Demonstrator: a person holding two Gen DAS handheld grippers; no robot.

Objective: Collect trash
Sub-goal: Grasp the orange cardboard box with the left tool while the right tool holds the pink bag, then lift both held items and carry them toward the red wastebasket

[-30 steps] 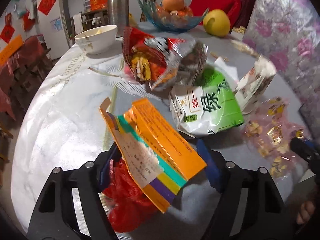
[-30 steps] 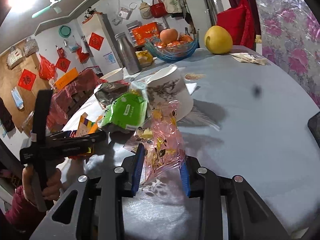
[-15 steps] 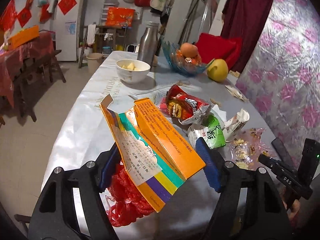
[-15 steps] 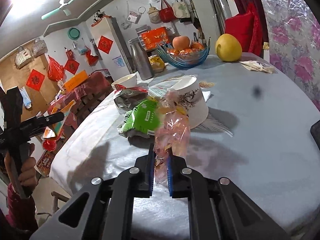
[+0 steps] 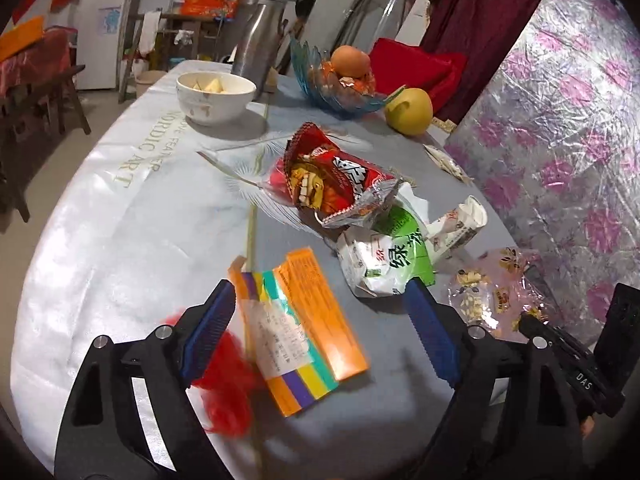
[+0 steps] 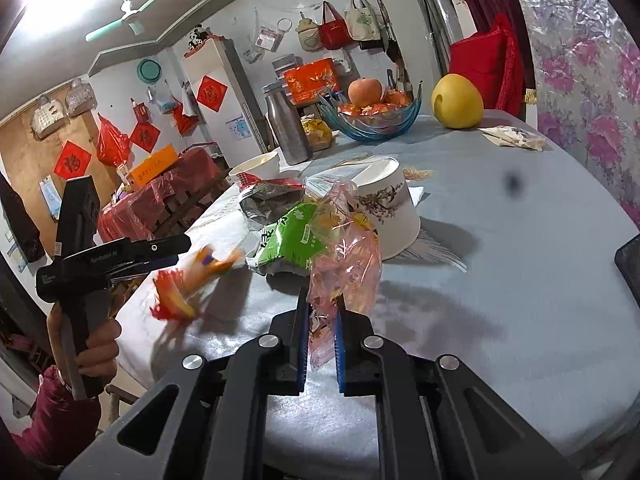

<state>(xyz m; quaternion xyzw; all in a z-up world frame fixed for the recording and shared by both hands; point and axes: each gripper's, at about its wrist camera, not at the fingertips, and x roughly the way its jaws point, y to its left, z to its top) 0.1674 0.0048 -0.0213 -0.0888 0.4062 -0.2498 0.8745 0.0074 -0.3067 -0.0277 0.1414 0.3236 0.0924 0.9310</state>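
Note:
My left gripper [image 5: 320,328] is open; an orange cardboard box [image 5: 300,332] and a red plastic bag [image 5: 228,392], both blurred, lie loose between and below its jaws. My right gripper [image 6: 322,320] is shut on a clear pink candy wrapper [image 6: 348,260] and holds it above the table. Farther on lie a green-and-white packet [image 5: 388,260], a red snack bag [image 5: 336,184] and a tipped paper cup [image 6: 388,208]. The box and red bag show blurred in the right wrist view [image 6: 188,284], under the left gripper.
On the round table [image 5: 140,220] stand a white bowl [image 5: 216,96], a steel flask [image 5: 256,44], a blue glass fruit bowl [image 5: 340,88] and a yellow pomelo [image 5: 408,112]. A small wrapper [image 6: 512,136] lies far right. A floral wall covering is on the right.
My left gripper has opened and let go of the orange box and red bag, which drop toward the table. My right gripper stays shut on the pink wrapper, lifted.

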